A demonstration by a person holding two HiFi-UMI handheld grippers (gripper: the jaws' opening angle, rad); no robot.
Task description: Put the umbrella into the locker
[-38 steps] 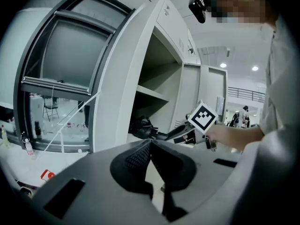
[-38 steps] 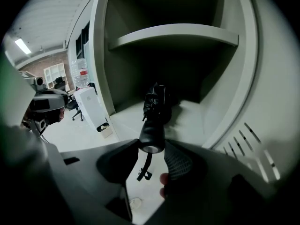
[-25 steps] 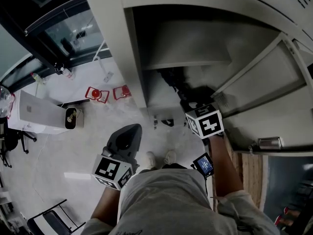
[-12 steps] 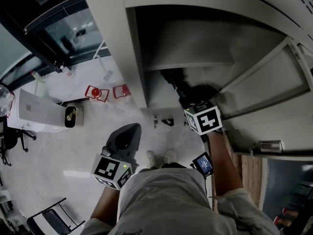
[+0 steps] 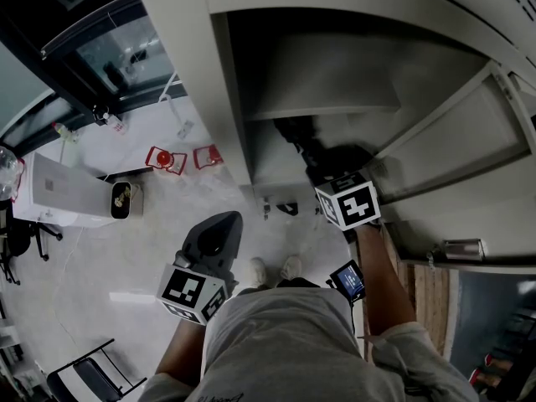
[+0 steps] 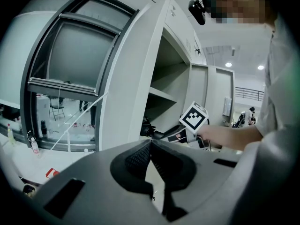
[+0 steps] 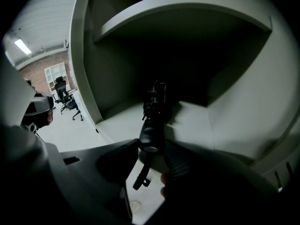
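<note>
A folded black umbrella (image 7: 154, 102) reaches into the open locker compartment (image 7: 201, 121), tip toward the dark back. My right gripper (image 7: 151, 146) is shut on its handle, and the wrist strap (image 7: 140, 172) dangles below the jaws. In the head view the right gripper (image 5: 325, 174) sits at the locker's mouth, the umbrella (image 5: 300, 139) dark beyond it. My left gripper (image 5: 219, 224) hangs lower left over the floor. Its jaws are shut with nothing between them (image 6: 150, 143). The left gripper view shows the umbrella (image 6: 149, 128) entering the locker from the side.
The locker door (image 5: 469, 141) stands swung open to the right. A shelf (image 5: 327, 107) roofs the compartment. On the floor to the left are a small bin (image 5: 123, 201), red objects (image 5: 167, 159) and a white box (image 5: 63, 187). A folding chair (image 5: 92, 379) stands lower left.
</note>
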